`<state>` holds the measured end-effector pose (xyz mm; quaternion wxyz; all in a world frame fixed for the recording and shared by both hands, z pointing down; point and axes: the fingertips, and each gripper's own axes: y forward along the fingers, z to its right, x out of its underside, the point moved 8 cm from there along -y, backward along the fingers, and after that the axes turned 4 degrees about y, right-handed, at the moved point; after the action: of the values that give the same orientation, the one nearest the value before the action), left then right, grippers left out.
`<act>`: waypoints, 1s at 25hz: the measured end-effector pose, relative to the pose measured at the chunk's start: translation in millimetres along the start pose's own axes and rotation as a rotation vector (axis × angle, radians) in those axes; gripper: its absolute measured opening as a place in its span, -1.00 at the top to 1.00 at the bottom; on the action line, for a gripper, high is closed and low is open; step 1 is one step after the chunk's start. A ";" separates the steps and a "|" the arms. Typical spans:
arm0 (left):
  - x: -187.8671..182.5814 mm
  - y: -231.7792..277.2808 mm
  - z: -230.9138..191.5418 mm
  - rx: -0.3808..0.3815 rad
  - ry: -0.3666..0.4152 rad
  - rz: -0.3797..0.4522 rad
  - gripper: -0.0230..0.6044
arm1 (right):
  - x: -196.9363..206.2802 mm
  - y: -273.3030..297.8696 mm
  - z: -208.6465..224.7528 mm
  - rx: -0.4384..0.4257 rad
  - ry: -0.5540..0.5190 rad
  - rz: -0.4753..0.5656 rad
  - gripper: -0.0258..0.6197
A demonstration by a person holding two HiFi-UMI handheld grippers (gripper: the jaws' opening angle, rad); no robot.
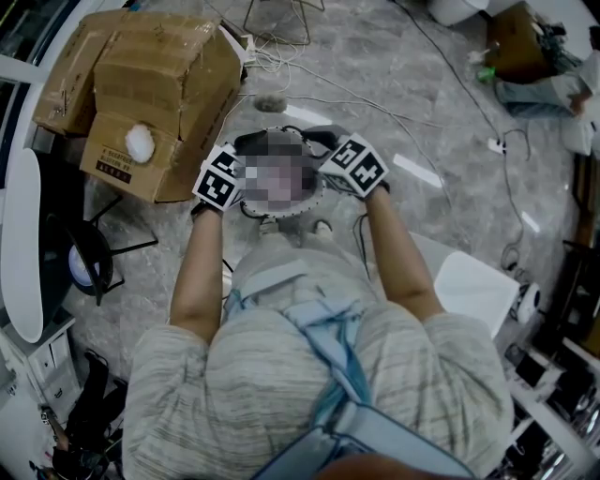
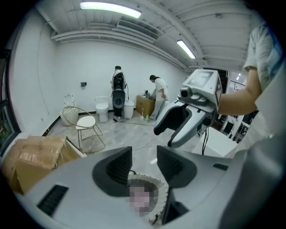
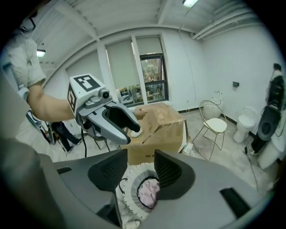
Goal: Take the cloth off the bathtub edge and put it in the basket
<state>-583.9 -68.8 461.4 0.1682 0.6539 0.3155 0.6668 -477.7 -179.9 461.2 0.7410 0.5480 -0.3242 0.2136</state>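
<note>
Marble floor (image 1: 375,84) is carrying a round basket (image 3: 127,190), with the pink cloth (image 3: 148,191) lying inside it. The left gripper (image 2: 144,154) at the basket's nine o'clock and the right gripper (image 3: 140,159) at three are hovering with jaws spread, pinching nothing. The task is looking done.

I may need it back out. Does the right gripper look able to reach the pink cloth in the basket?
Probably yes: the right gripper hangs above the basket, jaws apart and empty, and the cloth lies uncovered in its open top.

Floor (image 1: 375,94): grey marbled tiles
Walls (image 2: 76,67): white
Light: 2 ceiling strip lamps (image 2: 110,9)
Furniture: 1 wire chair (image 2: 86,121), cardboard boxes (image 1: 150,84)
Window (image 3: 154,76): dark-framed
</note>
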 end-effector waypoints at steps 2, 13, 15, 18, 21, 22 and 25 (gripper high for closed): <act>-6.1 -9.3 2.6 0.006 -0.023 0.076 0.35 | -1.3 -10.7 -2.1 -0.016 0.014 0.065 0.35; -45.1 -41.0 25.1 0.027 0.058 0.342 0.86 | -14.7 -63.3 -23.1 0.017 0.042 0.292 0.91; -51.5 -46.5 27.3 0.039 0.074 0.393 0.89 | -17.5 -72.4 -25.8 0.016 0.049 0.332 0.91; -59.7 -51.3 29.9 0.053 0.077 0.463 0.91 | -16.6 -83.0 -25.5 0.037 0.058 0.392 0.91; -67.6 -52.4 32.7 0.057 0.083 0.495 0.91 | -19.4 -94.3 -26.0 0.067 0.058 0.456 0.91; -69.9 -52.1 33.6 0.059 0.086 0.501 0.91 | -20.9 -98.2 -26.5 0.079 0.050 0.472 0.91; -77.3 -50.7 35.8 0.067 0.097 0.519 0.91 | -26.8 -110.7 -26.9 0.101 0.014 0.497 0.91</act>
<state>-551.6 -73.1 367.7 -0.0452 0.6854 0.1668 0.7074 -415.4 -187.4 362.4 0.6395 0.4862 -0.4330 0.4089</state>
